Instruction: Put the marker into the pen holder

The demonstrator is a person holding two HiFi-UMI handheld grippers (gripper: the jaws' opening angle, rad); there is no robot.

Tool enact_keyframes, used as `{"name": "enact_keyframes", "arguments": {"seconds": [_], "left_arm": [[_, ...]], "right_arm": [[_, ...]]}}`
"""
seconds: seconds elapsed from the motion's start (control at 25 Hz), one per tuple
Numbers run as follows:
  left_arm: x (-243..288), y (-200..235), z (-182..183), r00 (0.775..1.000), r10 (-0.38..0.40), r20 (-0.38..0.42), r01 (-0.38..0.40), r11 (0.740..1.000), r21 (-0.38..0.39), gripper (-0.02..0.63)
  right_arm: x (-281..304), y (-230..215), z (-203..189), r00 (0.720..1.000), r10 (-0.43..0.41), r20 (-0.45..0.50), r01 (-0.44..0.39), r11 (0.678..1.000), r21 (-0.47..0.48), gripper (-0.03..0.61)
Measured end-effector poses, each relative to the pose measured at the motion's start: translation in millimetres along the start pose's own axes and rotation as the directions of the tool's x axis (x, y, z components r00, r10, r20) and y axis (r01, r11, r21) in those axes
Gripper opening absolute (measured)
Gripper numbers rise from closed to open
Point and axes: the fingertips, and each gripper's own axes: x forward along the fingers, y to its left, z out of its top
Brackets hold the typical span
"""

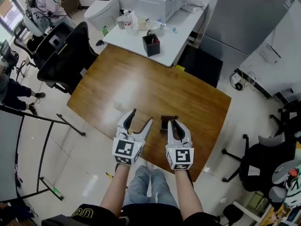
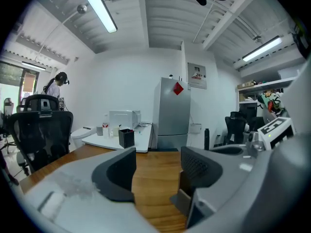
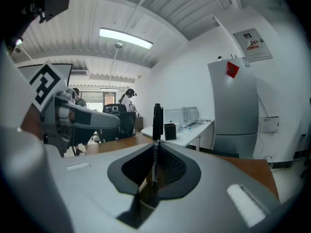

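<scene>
Well, the biggest thing I see is the brown wooden bench [image 1: 122,84]. Behind it stands a white table [image 1: 181,34], and a black pot [image 1: 151,45] sits on that, far from my tools.

My left hand-held gripper [image 1: 140,117] hangs over the near part of the bench. Its jaws stand wide apart and there is nothing between them, only bare wood showing through the gap.

My right hand-held gripper [image 1: 174,122] is close beside it. Its jaws are pressed tight together on the marker [image 3: 157,120].

A small dark brown box [image 1: 166,122] sits on the bench right at the tips of the right hand-held gripper. I cannot tell if they touch.

The marker is thin, black all over and shiny. It stands straight up between the two dark pads. The pads pinch its lower part, and its top end pokes out well past the jaw tips. It has a tiny pale ring just above where the pads meet.
</scene>
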Motion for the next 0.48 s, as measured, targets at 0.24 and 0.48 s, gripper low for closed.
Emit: {"name": "enact_keyframes", "arguments": {"seconds": [0.24, 0.48], "left_arm": [[16, 6, -41, 0.999, -0.008, -0.048, 0.007, 1.0, -0.027, 0.29], [17, -1, -63, 0.996, -0.027, -0.085, 0.023, 0.999, -0.048, 0.29]], "right_arm": [[6, -9, -49, 0.994, -0.082, -0.071, 0.083, 0.997, 0.009, 0.034], [8, -17, -73, 0.98, -0.143, -0.139, 0.145, 0.989, 0.003, 0.035]]}}
